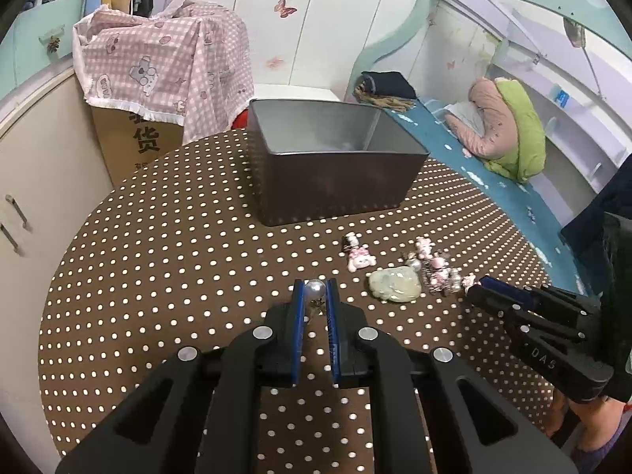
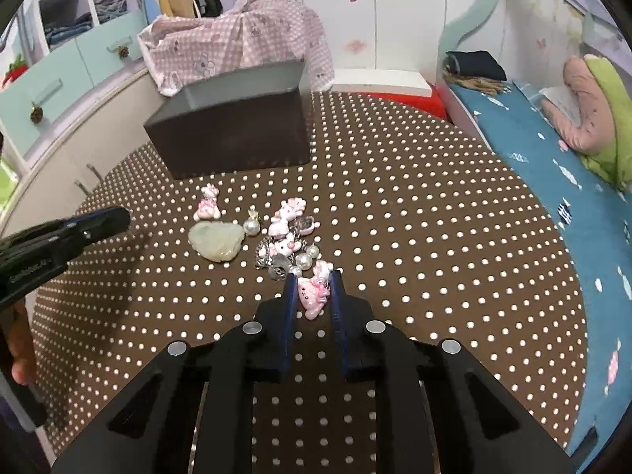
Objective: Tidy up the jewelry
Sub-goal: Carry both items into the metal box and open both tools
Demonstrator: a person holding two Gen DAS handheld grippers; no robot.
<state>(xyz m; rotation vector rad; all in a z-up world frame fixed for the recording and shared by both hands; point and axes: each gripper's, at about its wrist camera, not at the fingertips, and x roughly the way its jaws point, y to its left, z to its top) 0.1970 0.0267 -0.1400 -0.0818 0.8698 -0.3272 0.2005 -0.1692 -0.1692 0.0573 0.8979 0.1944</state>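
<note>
My left gripper (image 1: pixel 315 289) is shut on a pearl bead charm (image 1: pixel 315 288) and holds it just above the polka-dot table. My right gripper (image 2: pixel 314 278) is closed around a pink cat charm (image 2: pixel 313 293) at the near edge of the jewelry pile (image 2: pixel 282 243). The pile holds pink cat charms, pearls and chains, with a pale green jade pendant (image 2: pixel 215 240) on its left. In the left wrist view the pendant (image 1: pixel 394 285) lies right of my left gripper, and the right gripper (image 1: pixel 480 286) touches the pile. A dark grey open box (image 1: pixel 331 158) stands behind.
The round table (image 1: pixel 177 237) has a brown cloth with white dots. A lone pink charm (image 2: pixel 208 202) lies near the box (image 2: pixel 237 130). A bed with blue sheet (image 2: pixel 553 166) is on the right, cabinets (image 2: pixel 59 91) on the left.
</note>
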